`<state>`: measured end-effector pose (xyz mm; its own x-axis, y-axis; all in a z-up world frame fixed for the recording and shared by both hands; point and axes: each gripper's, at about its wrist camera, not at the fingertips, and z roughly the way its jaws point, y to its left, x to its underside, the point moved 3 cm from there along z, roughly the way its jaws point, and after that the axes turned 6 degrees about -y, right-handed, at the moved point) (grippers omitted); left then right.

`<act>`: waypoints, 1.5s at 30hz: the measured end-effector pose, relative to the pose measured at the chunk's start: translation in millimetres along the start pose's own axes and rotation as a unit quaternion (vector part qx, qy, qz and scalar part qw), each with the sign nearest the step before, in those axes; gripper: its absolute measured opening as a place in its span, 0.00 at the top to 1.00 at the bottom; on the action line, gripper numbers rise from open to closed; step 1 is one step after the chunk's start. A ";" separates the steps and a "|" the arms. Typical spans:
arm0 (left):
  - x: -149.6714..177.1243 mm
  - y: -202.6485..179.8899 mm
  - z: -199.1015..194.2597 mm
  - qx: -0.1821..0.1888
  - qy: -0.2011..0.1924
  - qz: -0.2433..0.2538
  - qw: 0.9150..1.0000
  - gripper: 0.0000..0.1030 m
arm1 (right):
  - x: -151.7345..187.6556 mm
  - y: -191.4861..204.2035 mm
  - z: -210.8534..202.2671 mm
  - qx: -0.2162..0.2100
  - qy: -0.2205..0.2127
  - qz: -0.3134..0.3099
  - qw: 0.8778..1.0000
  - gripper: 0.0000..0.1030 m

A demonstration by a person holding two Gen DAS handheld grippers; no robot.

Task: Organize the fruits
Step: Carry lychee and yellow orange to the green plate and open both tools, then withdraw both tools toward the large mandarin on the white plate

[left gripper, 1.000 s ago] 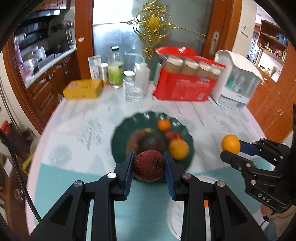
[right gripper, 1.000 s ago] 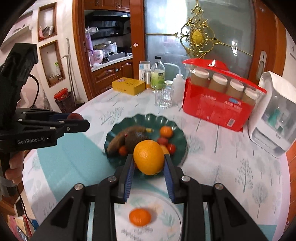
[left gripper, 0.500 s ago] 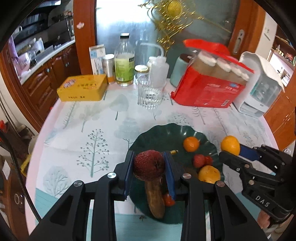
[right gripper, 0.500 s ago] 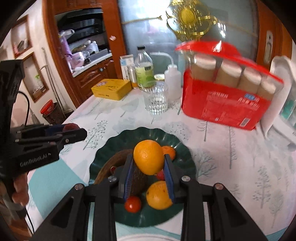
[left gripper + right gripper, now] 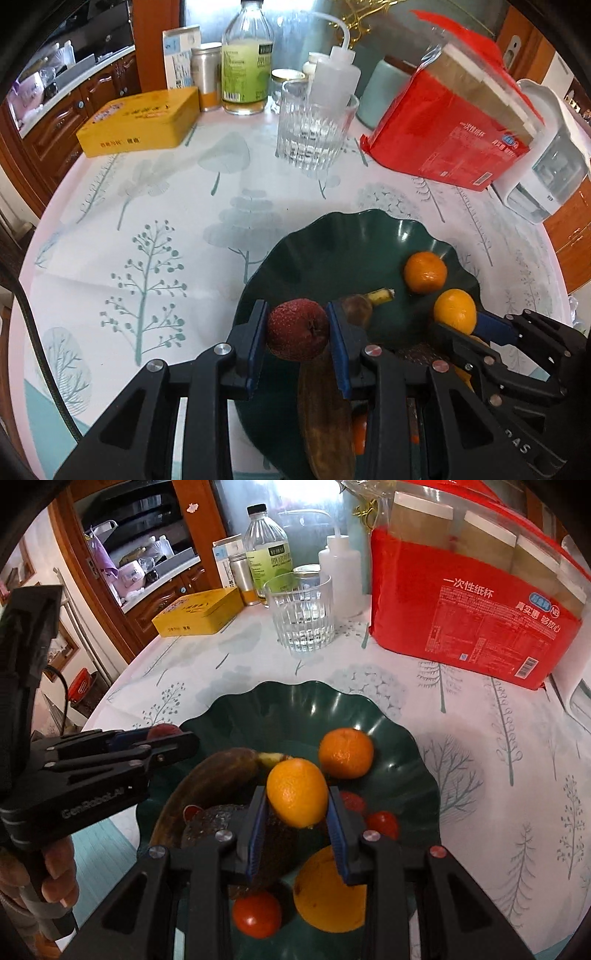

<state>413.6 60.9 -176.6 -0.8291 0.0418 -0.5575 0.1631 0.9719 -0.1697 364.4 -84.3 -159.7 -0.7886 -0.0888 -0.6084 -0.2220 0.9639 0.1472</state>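
Above the dark green wavy-rimmed plate (image 5: 424, 764), left gripper (image 5: 297, 330) clamps a rough red fruit (image 5: 297, 329), right gripper (image 5: 297, 794) an orange (image 5: 297, 792).

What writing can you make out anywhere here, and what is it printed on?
"一次性纸杯": red paper-cup pack.
"真实惠 够放心": same pack, lower right.
"GenRobot.AI": black left gripper body.
"DAS", partly cut off: black right gripper body.
Yellow tin box, green-labelled glass bottle, pack's fine print: too small or blurred.
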 end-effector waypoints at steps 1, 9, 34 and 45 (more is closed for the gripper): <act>0.4 -0.7 3.3 0.002 0.003 0.000 1.000 0.70 | 0.0 -0.4 0.1 -0.001 0.000 0.000 1.000 0.69; 2.4 -5.2 1.7 -0.011 -0.008 0.011 1.000 0.42 | 1.3 -1.6 -3.0 -0.002 -0.005 -0.005 1.000 0.68; 17.7 -22.0 -86.4 -0.028 -0.051 0.025 0.998 0.25 | 0.5 2.6 -54.0 0.014 -0.026 -0.010 1.000 0.68; 32.3 -48.6 -159.8 -0.020 -0.082 0.025 0.996 0.15 | 16.9 1.1 -127.5 0.021 -0.052 -0.031 0.998 0.60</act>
<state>293.4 52.0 -56.6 -0.7216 0.0556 -0.6901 0.1781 0.9781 -0.1074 277.6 -116.8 -70.4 -0.7100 -0.1235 -0.6933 -0.2426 0.9671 0.0761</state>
